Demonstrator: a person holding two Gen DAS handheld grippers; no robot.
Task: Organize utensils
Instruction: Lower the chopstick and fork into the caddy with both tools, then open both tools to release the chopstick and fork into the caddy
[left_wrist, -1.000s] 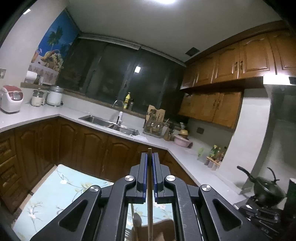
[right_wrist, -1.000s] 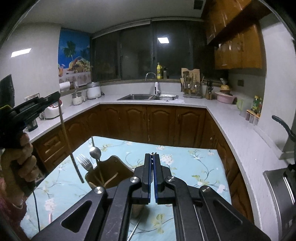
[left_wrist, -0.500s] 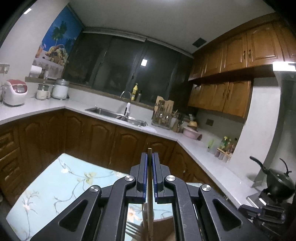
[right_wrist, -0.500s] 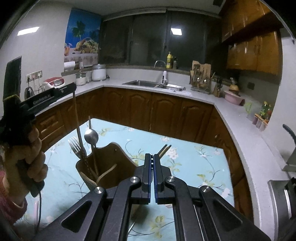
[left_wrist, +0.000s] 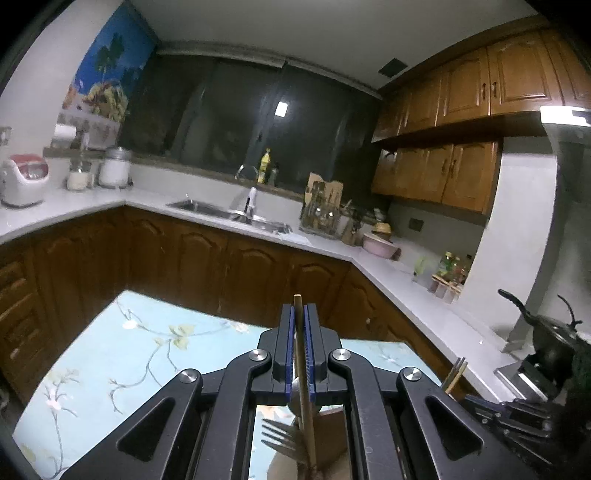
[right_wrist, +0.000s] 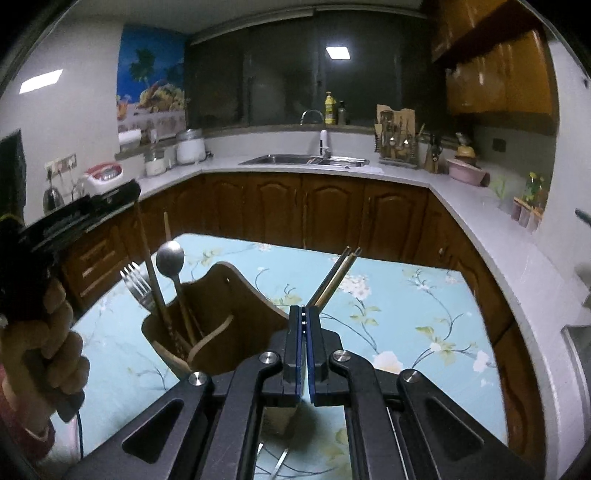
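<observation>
Left tongs (left_wrist: 300, 349) clamping chopstick (left_wrist: 302, 373), right tongs (right_wrist: 303, 345) clenched empty, holder (right_wrist: 225, 314) fully visible only rightward.

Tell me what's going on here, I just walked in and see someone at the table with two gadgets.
A person is sorting utensils into a wooden holder on the flowered table. The left gripper is shut on a single chopstick, whose lower end is inside the holder's left compartment beside a fork and a spoon. The right gripper is shut and holds nothing. A pair of chopsticks already stands in another part of the holder.
</observation>
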